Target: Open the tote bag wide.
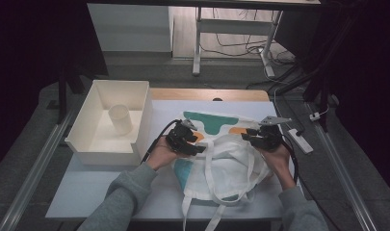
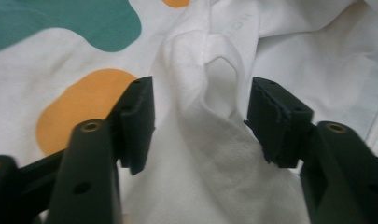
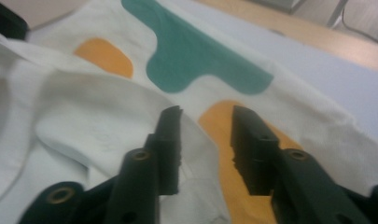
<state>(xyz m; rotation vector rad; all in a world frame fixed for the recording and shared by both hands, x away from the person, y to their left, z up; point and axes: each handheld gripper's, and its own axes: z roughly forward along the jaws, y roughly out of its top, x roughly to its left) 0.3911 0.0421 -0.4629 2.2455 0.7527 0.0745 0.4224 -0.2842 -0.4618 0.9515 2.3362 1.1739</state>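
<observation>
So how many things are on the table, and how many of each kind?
Cloth bag: 1
White box: 1
Cup: 1, inside the box
Grippers: 2, left gripper and right gripper
Total: 5

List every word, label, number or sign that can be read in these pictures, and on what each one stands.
No text can be read with certainty.
Tote bag: faint pale letters on the white cloth in the left gripper view, too blurred to read.
Teal and orange shapes on the bag: plain patches, no writing.
White bin and cup: unmarked.
</observation>
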